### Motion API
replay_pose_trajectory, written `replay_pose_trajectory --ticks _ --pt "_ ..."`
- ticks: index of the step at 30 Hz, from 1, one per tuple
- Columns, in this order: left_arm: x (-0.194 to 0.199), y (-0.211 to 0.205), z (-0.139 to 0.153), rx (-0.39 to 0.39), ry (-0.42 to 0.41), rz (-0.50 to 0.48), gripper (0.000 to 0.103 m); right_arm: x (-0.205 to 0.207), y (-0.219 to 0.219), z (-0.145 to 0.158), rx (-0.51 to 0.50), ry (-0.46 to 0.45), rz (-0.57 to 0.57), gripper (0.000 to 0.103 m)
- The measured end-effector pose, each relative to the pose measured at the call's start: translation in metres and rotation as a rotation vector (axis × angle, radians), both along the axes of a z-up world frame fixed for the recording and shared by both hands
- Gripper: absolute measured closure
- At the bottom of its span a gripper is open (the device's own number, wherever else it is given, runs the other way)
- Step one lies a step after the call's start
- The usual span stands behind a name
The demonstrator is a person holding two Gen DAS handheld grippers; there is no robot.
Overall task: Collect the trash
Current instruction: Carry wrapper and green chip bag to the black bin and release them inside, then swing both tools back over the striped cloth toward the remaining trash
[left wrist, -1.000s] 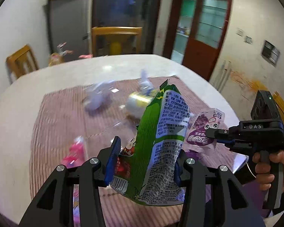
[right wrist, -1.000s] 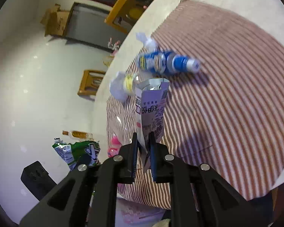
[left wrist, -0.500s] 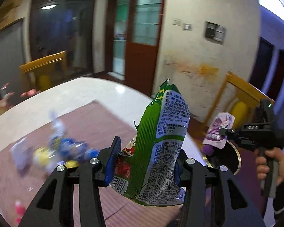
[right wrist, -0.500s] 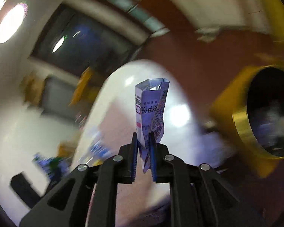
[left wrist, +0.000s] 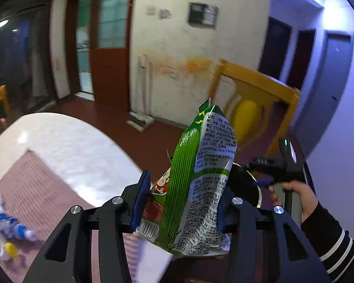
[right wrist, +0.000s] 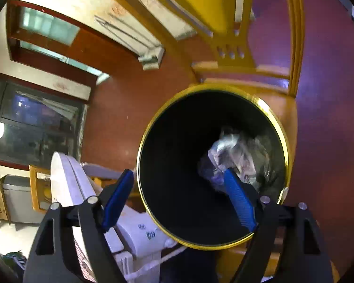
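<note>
While our right gripper hung over the trash bin, its jaws had just been opening with nothing between them, and a pale wrapper lay inside. Our left gripper clamped the green snack bag short of the bin. We judged a tall bag could catch the rim; the chair and white appliance crowded it.

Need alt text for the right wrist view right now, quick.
The right gripper, jaws just opened wide and empty, points down into a gold-rimmed black bin where a crumpled wrapper lies. A yellow chair stands behind it.
</note>
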State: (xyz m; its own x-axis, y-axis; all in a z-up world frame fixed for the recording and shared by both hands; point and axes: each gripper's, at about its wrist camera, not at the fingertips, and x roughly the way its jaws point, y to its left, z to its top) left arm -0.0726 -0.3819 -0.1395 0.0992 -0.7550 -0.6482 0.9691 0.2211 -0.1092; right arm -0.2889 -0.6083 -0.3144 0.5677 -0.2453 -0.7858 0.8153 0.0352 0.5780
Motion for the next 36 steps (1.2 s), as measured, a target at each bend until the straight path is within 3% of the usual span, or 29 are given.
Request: replay_pose_trajectory --ticks 6,9,12,14,17,18,22,26,28,32,35,36 --pt "-0.039 -0.078 -0.036 0.097 0.064 -0.154 0.057 -0.042 -0.003 0.029 -0.133 -0.003 -0.095 0.023" --pt "-0.059 -0.131 -0.070 0.186 0.122 -0.198 0.057 -0.062 -0.001 0.040 -0.165 -0.024 -0.124 0.023" --pt "-0.078 -0.178 -0.108 0.266 0.121 -0.210 0.056 -0.078 -0.002 0.047 -0.194 -0.032 -0.144 0.023" --pt "-0.090 -0.200 -0.137 0.328 0.139 -0.208 0.035 -0.084 -0.010 0.048 -0.198 -0.038 -0.159 0.023" --pt "-0.100 -0.216 -0.164 0.390 0.173 -0.194 0.014 -0.090 -0.006 0.058 -0.202 -0.047 -0.170 0.023" --pt "-0.103 -0.219 -0.168 0.403 0.175 -0.185 0.014 -0.091 -0.005 0.059 -0.208 -0.050 -0.170 0.023" --pt "-0.103 -0.216 -0.161 0.377 0.156 -0.211 0.013 -0.088 0.000 0.061 -0.227 -0.057 -0.171 0.023" --pt "-0.086 -0.204 -0.140 0.321 0.146 -0.218 0.006 -0.077 0.003 0.062 -0.221 -0.073 -0.155 0.023" --pt "-0.078 -0.179 -0.127 0.286 0.112 -0.204 0.006 -0.067 0.005 0.066 -0.225 -0.075 -0.132 0.023" --pt "-0.029 -0.129 -0.086 0.172 -0.010 -0.079 0.006 -0.034 0.016 0.079 -0.253 -0.079 -0.057 0.023" --pt "0.020 -0.088 -0.061 0.125 -0.013 0.045 0.006 0.006 0.031 0.090 -0.271 -0.096 0.035 0.023" --pt "0.045 -0.058 -0.045 0.077 -0.014 0.132 0.006 0.022 0.037 0.095 -0.276 -0.108 0.070 0.023"
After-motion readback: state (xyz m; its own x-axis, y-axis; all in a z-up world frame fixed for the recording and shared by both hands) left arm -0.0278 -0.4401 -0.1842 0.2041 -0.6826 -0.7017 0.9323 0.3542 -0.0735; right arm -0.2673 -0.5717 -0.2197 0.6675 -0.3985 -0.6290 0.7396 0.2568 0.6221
